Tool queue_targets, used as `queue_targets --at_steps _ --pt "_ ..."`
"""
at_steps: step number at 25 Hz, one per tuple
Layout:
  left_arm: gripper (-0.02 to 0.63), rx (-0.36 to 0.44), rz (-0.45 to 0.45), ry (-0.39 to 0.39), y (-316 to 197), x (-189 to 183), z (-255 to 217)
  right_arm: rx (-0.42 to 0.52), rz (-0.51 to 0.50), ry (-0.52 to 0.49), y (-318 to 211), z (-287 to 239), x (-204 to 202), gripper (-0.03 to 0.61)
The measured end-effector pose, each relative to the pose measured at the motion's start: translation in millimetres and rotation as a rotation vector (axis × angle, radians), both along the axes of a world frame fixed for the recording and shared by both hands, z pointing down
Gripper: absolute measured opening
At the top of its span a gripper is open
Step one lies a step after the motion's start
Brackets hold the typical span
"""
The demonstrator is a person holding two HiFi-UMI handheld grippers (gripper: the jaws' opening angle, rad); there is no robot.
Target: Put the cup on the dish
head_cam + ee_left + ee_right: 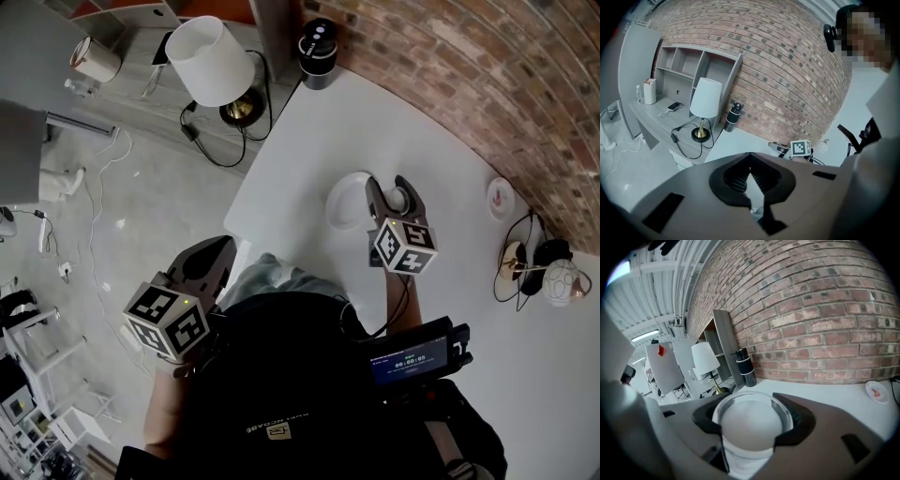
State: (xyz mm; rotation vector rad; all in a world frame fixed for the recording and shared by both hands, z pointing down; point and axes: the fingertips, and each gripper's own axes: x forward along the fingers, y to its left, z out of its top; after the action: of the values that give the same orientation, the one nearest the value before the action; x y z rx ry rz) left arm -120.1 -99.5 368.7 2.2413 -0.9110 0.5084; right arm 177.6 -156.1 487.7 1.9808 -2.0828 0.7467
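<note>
Now the cup (750, 427) sits gripped between the right claw's (389, 189) jaws.

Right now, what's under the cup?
The white dish lies on the table beneath the cup. The right claw holding the cup hides whether they touch.

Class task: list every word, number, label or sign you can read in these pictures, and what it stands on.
No text can be read for certain.
Small screen: pale digits, too blurred.
Black garment: line of print, too small.
Marker cubes: black-and-white patterns, no letters.
Small plate: red mark, unreadable.
</note>
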Motion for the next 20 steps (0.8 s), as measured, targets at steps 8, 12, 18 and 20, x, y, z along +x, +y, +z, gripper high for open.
queue_targets --at_steps 8,12,18,20 --pt "0.006 -0.015 -0.061 -0.024 11 -11 3 -0.047 -0.039 0.051 -15 43 -4 0.27" --pt "0.006 -0.022 -0.097 -0.036 15 -17 4 -0.074 -0.038 0.054 -20 63 -4 0.27" --pt "0.006 -0.033 -0.14 -0.049 21 -24 6 -0.106 -0.045 0.073 -30 92 -5 0.27" --pt "0.006 -0.039 -0.156 -0.05 23 -26 7 -0.116 -0.04 0.079 -33 100 -3 0.27"
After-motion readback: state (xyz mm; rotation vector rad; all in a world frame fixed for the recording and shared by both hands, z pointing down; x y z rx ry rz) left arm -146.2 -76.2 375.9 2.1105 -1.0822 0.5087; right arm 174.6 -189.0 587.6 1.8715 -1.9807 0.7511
